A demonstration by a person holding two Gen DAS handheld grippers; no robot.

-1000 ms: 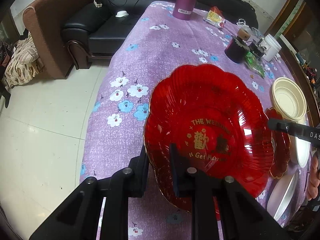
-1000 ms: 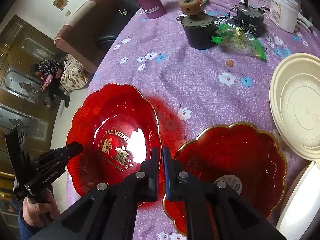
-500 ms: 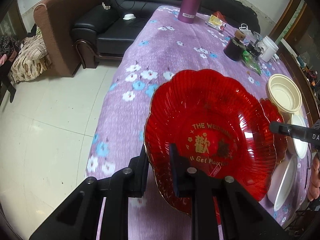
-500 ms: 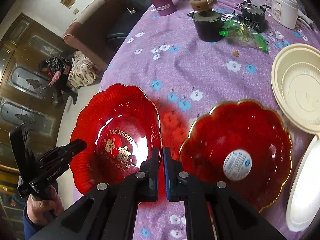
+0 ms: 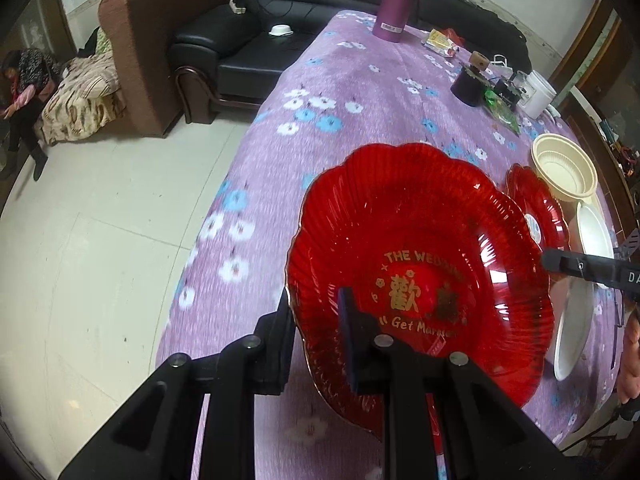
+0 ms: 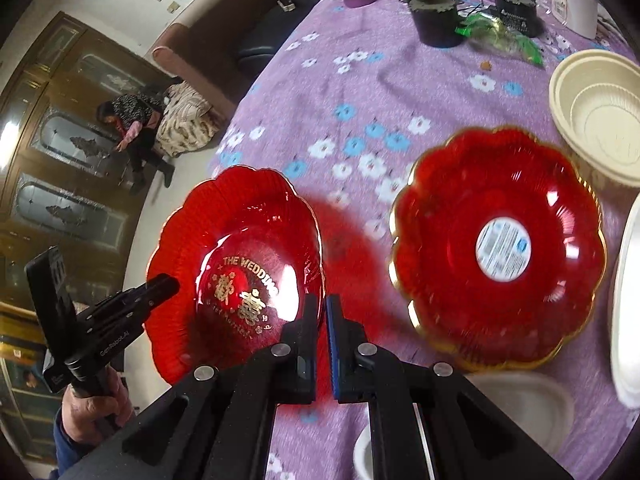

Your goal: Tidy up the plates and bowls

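A red scalloped plate with gold lettering (image 5: 420, 240) (image 6: 236, 240) hangs above the purple flowered tablecloth (image 5: 360, 92). My left gripper (image 5: 316, 298) (image 6: 168, 280) is shut on its near-left rim. My right gripper (image 6: 322, 304) (image 5: 546, 260) is shut at the opposite rim, and the rim's edge runs into the thin slit between its fingers. A second red plate with a gold rim and a white sticker (image 6: 496, 248) (image 5: 536, 208) lies on the cloth to the right. Cream bowls (image 6: 596, 116) (image 5: 564, 168) are nested beyond it.
White plates (image 5: 572, 320) (image 6: 628, 300) lie by the right edge, and a white dish (image 6: 520, 400) sits near the front. Dark motors (image 6: 436, 20), a green bag, a white tub and a purple flask (image 5: 396, 0) stand at the far end. The table's left edge drops to tiled floor (image 5: 100, 240).
Both grippers and the lettered plate have drawn back toward the table's near end. The sticker plate and the cream bowls now sit farther off to the right.
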